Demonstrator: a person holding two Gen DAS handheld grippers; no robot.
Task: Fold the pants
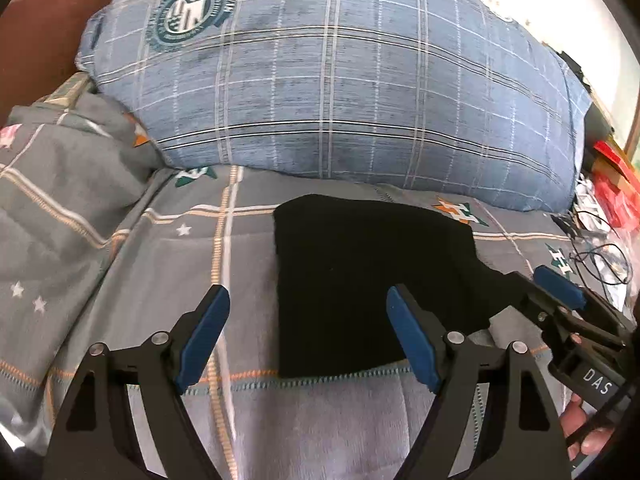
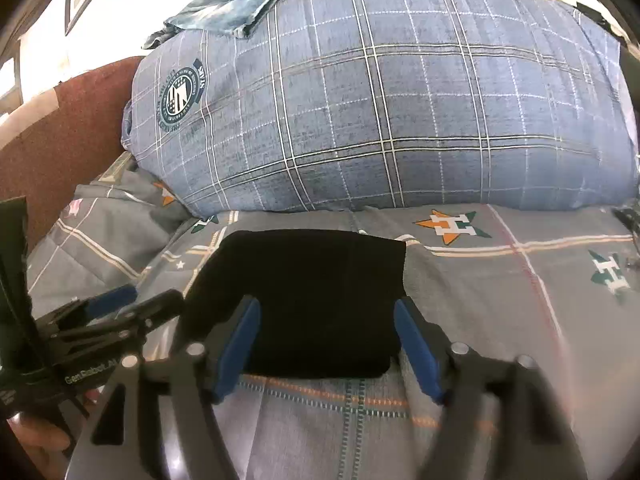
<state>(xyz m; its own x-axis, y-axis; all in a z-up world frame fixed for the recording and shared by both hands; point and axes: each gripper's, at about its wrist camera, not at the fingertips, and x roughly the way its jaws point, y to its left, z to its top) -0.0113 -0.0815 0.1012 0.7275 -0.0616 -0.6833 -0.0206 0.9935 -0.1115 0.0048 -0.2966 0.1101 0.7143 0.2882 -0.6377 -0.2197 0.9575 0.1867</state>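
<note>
Pants point(image 2: 304, 300) folded into compact black block on bedsheet point(image 2: 500, 320), between and ahead of right gripper point(image 2: 326, 346) jaws. Left gripper point(image 1: 308, 334) spread wide, empty; right likewise. Risk: dragging a fingertip through unfolds layers.

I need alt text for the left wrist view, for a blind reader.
Folded black pants lie on a grey bedsheet, before a blue plaid pillow. The open left gripper hovers at their left edge; the right gripper is at right.
</note>
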